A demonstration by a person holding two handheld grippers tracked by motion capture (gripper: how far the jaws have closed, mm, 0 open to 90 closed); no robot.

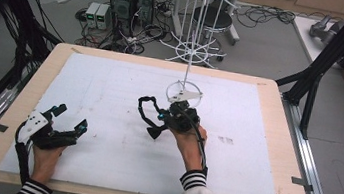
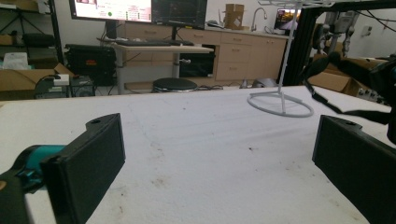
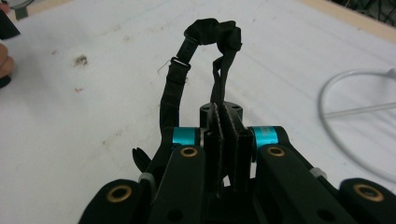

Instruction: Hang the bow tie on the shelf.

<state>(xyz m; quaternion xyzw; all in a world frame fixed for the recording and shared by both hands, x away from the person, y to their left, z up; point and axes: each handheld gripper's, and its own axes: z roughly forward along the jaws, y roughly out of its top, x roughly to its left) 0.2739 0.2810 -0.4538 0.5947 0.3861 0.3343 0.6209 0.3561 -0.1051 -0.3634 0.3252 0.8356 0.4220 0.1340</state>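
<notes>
The right gripper's (image 3: 227,140) fingers (image 3: 238,144) are pressed together on a black strap (image 3: 173,91), pinching its two runs flat between the pads so that the rest stands up and forward in a loop, with a small metal slider on one side. In the high view the strap (image 1: 145,108) arcs out from the right gripper (image 1: 177,117) toward the left edge of the surface (image 1: 110,94), held just above it near the middle; a pinch close to the ends likely keeps the loop open for hanging. Just behind stands a white wire stand (image 1: 185,86), its ring base on the surface toward the far edge. The left gripper (image 1: 70,119) rests near the near left corner, fingers (image 2: 88,163) spread wide and empty, probably parked until needed.
</notes>
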